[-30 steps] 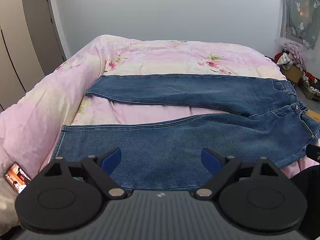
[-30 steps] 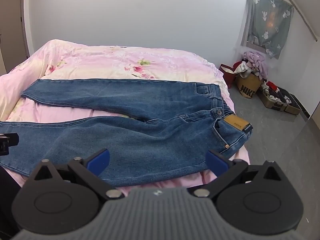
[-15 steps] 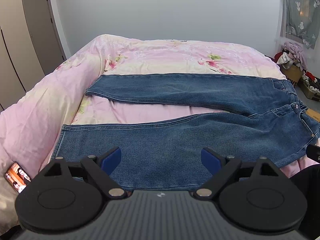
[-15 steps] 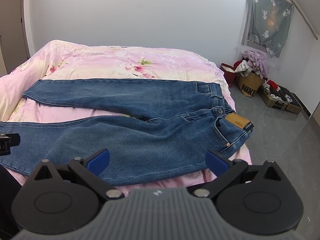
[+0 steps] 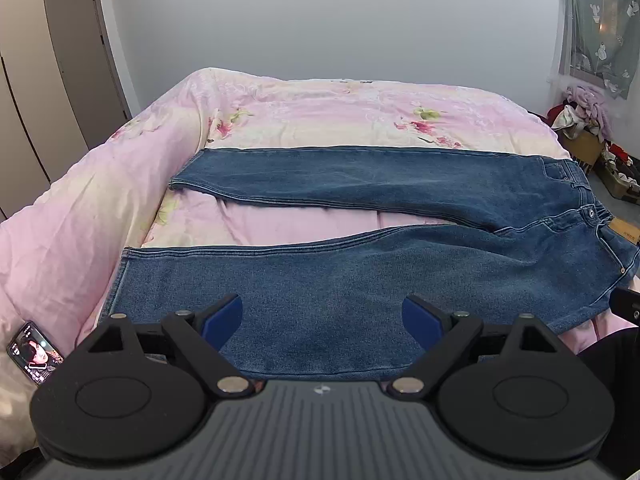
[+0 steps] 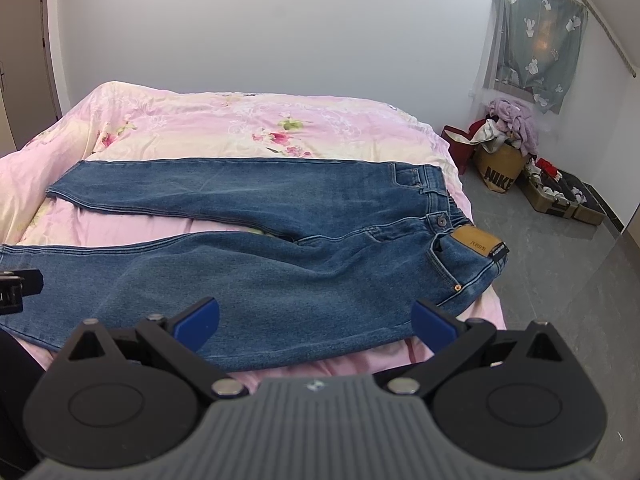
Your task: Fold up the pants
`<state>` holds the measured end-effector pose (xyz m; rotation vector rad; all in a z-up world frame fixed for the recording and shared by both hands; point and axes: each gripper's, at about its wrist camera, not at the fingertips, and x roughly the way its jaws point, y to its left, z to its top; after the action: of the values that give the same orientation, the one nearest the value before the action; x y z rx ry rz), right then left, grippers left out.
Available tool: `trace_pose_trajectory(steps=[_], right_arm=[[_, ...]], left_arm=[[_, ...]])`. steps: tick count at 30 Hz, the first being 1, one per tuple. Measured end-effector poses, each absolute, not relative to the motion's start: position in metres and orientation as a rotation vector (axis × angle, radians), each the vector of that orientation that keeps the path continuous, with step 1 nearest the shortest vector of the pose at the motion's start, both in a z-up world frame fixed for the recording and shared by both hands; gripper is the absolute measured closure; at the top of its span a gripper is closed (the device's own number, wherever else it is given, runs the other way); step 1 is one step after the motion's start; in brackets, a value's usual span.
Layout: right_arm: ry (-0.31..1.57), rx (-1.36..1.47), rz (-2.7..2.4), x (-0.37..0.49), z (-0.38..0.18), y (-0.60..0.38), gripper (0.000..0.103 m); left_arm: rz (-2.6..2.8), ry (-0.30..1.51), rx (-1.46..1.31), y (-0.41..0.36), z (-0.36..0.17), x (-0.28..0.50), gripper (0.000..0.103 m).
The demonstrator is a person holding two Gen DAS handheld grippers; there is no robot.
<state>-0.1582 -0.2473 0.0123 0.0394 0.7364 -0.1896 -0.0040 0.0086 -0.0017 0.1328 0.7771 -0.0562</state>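
Observation:
Blue jeans (image 5: 360, 272) (image 6: 280, 268) lie flat across the pink floral bed, legs spread apart and pointing left, waistband with a tan leather patch (image 6: 474, 241) at the right edge. My left gripper (image 5: 322, 318) hovers open above the near leg's lower half, nothing between its blue pads. My right gripper (image 6: 316, 320) is open too, above the near leg's thigh close to the bed's front edge. Each gripper's black body peeks into the other's view at the frame edge.
A phone (image 5: 35, 353) with a lit screen lies on the duvet (image 5: 100, 208) at the near left. Right of the bed, on the grey floor, stand a bag of clothes (image 6: 500, 160) and open cases (image 6: 560, 196). A wardrobe and door (image 5: 76, 60) are at the left.
Both views have shifted only slightly; the jeans sit a touch lower in the right wrist view. Both grippers stay open and the jeans have not moved.

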Motion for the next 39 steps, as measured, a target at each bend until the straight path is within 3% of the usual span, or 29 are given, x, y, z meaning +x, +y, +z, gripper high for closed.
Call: trace_pose_trajectory(steps=[39], right_arm=[[0.741,0.057,-0.187,-0.1588,0.0152,-0.2508,0.004]], left_arm=[[-0.069,0.795,0.127,-0.0002,-0.0037,-0.0032,0.0]])
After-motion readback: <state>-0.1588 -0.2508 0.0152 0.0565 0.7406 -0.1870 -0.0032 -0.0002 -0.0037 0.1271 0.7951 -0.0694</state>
